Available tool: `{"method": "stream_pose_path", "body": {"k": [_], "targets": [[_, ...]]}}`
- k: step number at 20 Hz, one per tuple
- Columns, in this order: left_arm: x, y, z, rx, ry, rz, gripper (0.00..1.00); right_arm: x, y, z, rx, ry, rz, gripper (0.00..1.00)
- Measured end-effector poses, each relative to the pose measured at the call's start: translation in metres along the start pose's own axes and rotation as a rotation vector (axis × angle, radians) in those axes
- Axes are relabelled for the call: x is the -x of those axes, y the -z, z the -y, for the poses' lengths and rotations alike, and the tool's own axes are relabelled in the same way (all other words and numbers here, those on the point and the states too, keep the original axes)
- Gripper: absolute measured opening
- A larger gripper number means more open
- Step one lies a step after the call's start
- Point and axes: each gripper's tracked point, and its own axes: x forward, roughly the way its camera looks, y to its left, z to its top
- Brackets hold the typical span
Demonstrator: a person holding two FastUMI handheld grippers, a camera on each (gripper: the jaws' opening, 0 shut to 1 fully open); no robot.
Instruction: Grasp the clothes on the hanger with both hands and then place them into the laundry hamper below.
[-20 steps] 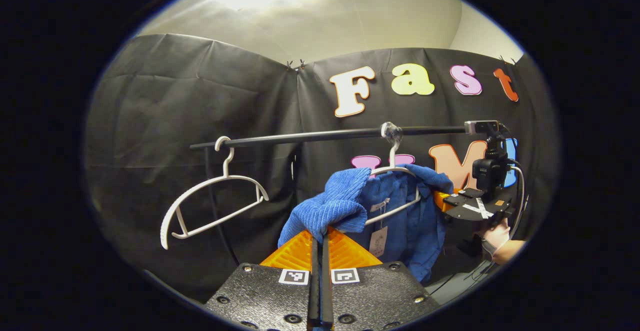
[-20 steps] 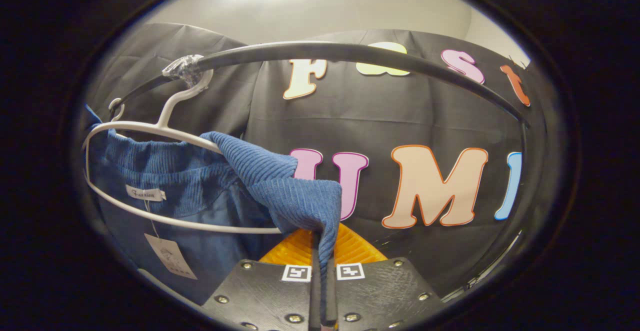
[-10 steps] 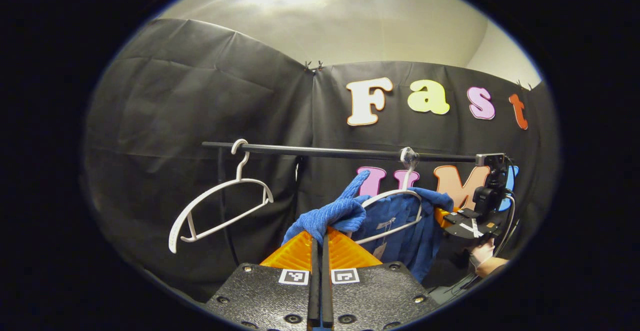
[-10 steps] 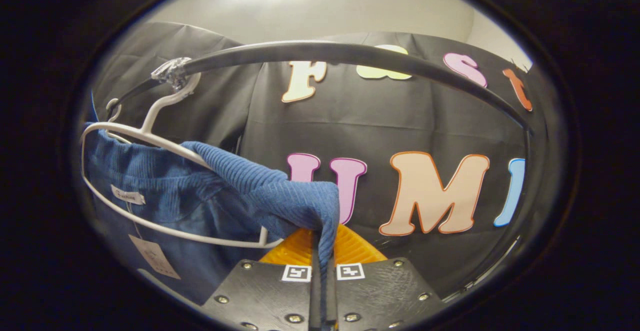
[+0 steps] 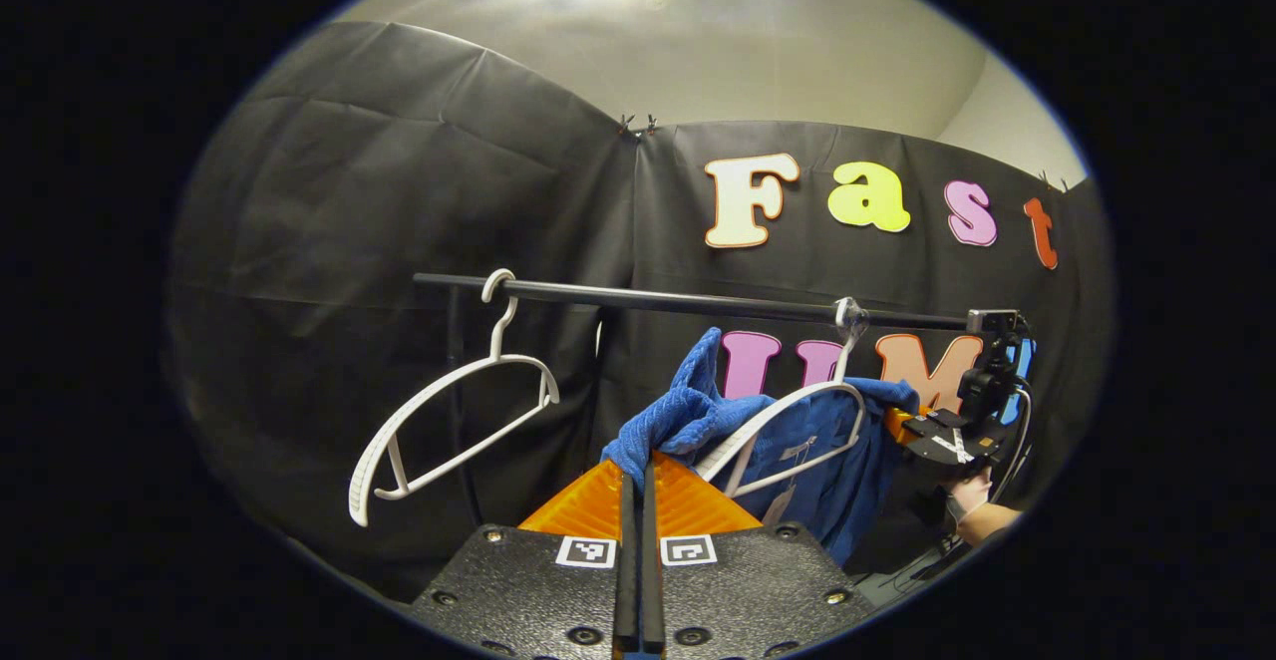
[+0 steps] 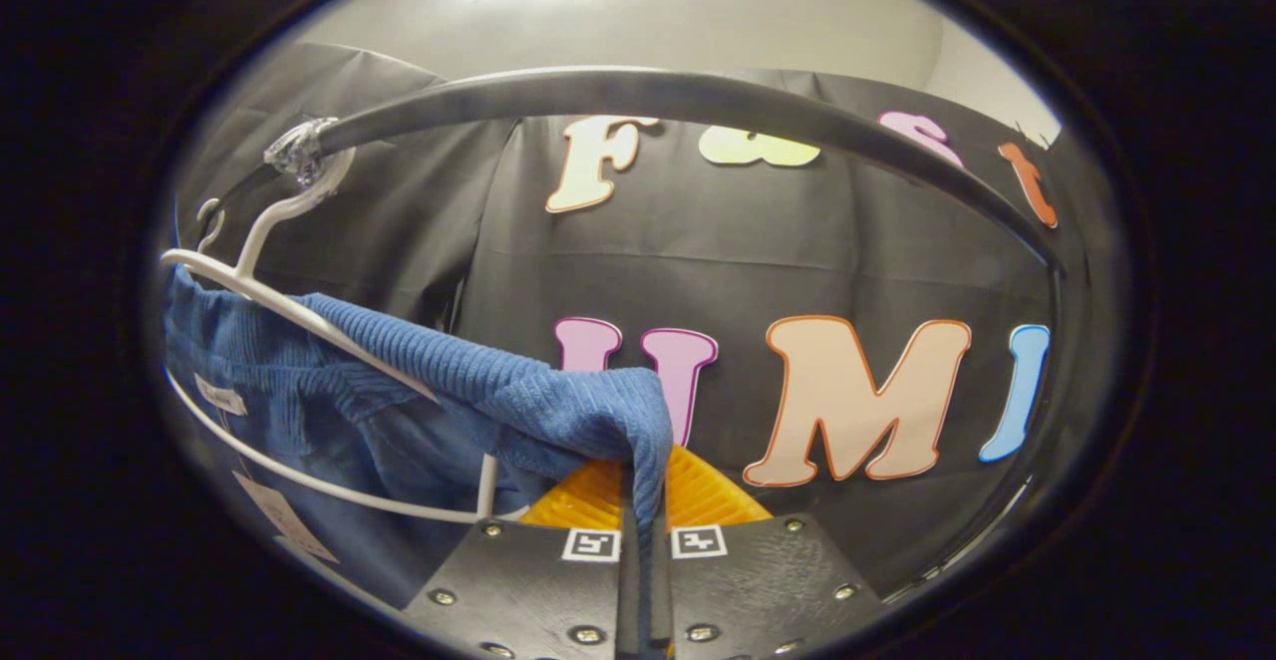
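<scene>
Blue garment [image 6: 419, 411] hangs on the white hanger [image 6: 299, 316] at 9 o'clock; its labels are too small to read. Right gripper [image 6: 638, 500] is clenched on a fold. In the left gripper view, the left gripper [image 5: 638, 481] pinches another fold, with a bare hanger [image 5: 449, 411] at 9 o'clock on the rail [image 5: 688, 303].

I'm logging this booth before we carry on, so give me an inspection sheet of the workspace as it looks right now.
Surface: nothing seen.
Job's things: blue garment partly on its white hanger, left shoulder pulled off; hamper nothing seen.
Clutter: spare empty hanger on the rail.
Grippers: left gripper shut on the garment; right gripper shut on the garment's other shoulder.
Cables: a cable loops beside the right gripper.
Surroundings: black cloth wall, pale ceiling, a hand holding the right gripper.
</scene>
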Motion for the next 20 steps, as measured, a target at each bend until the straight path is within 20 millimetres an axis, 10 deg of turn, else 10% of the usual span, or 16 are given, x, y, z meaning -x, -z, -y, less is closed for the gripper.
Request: {"method": "stream_pose_path", "body": {"k": [20], "targets": [[-0.067, 0.067, -0.023, 0.033, 0.078, -0.036, 0.02, -0.022, 0.03, 0.017, 0.023, 0.085, -0.042, 0.05]]}}
